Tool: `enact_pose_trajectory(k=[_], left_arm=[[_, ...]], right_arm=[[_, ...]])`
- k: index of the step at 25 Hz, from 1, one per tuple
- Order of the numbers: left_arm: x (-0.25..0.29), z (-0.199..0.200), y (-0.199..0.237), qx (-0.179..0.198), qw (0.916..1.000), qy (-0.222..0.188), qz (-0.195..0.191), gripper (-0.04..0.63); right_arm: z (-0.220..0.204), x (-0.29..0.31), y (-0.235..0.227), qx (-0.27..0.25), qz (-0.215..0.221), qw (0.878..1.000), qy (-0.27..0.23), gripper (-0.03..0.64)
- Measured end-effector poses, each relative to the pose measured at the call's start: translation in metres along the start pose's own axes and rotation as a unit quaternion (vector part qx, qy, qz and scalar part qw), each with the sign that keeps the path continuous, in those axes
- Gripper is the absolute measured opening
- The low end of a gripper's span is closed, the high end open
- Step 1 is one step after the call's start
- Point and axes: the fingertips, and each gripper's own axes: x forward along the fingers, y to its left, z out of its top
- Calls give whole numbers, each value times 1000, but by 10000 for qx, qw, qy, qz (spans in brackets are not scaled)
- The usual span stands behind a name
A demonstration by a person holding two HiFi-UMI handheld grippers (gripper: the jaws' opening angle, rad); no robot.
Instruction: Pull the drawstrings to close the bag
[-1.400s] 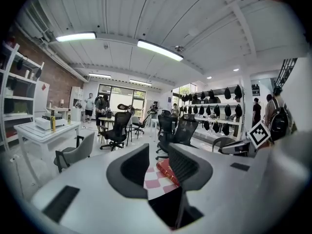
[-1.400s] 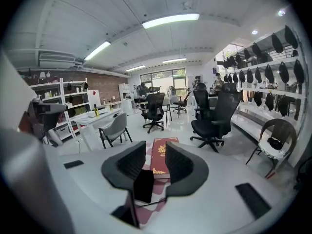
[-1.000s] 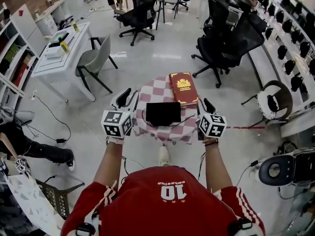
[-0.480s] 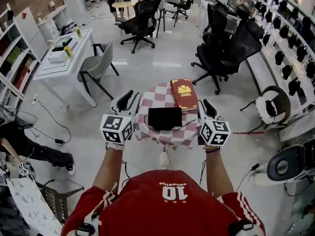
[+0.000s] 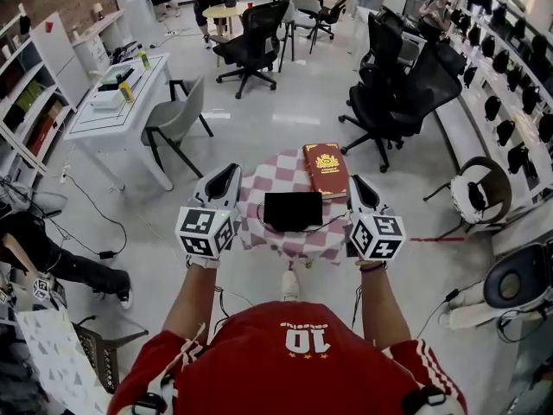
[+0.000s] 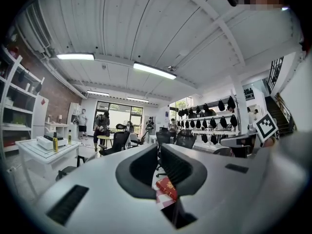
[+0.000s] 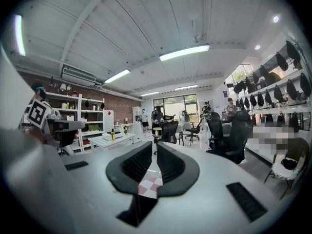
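In the head view we see the black bag (image 5: 293, 211) lying flat on the checkered table (image 5: 259, 173), just beside a red book (image 5: 326, 169) (a thin cord trails from the bag's edges). The left gripper (image 5: 226, 175) and right gripper (image 5: 359, 185) are held up on either side of it. In the left gripper view we find the jaws have just been closing, now down to a slit, with nothing between the pads (image 6: 144, 167). The right gripper view shows us the same: pads (image 7: 175, 167) nearly together, just closed in, and empty.

Overhead plus level views, shared table (image 5: 275, 169)
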Motion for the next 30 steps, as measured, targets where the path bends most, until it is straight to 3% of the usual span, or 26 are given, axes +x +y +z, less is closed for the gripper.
enact_pose_trajectory(k=[8,30], left_arm=[[-7,-4,-12,-15,9999,16,-119,8],[-6,-6,-27,-17,9999,-47,-102,9]], right_arm=[[3,-8,9,-92,-103,9998,-133,15],[2,-28,-5,-162,-343,9991,-189,14]])
